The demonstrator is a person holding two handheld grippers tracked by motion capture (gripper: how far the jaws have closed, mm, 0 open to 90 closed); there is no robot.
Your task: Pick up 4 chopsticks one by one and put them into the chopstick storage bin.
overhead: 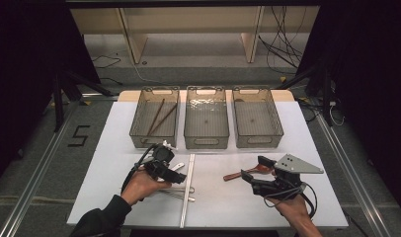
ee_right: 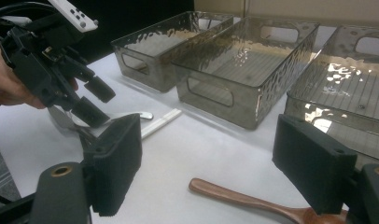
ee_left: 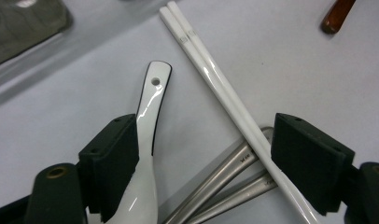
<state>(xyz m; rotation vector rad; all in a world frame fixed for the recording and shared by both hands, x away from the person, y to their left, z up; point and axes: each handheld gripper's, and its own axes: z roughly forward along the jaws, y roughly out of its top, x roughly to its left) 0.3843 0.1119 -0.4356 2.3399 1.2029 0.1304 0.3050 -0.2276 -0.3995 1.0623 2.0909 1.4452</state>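
White tabletop (overhead: pixel 228 197) | left gripper (ee_left: pixel 204 163) jaws wide, straddling white spoon (ee_left: pixel 148 135) and white chopsticks (ee_left: pixel 215 84) atop steel cutlery (ee_left: pixel 215 179), nothing clamped | spoon: glazed, slippery, brittle; grip mid-handle | right gripper (ee_right: pixel 206 163) wide, empty, over wooden spoon (ee_right: pixel 243 200)

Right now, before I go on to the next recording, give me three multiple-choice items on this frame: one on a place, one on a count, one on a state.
1. Where do the dark chopsticks lie?
A. left bin
B. middle bin
C. right bin

2. How many clear bins stand at the table's far side?
A. two
B. three
C. four

3. How do the left gripper's jaws stand?
A. shut on the wooden spoon
B. open around cutlery
C. shut with nothing between them

Answers: 1 A, they lie aslant in the left bin. 2 B, three stand side by side. 3 B, the white spoon and white chopsticks lie between jaws set wide apart.
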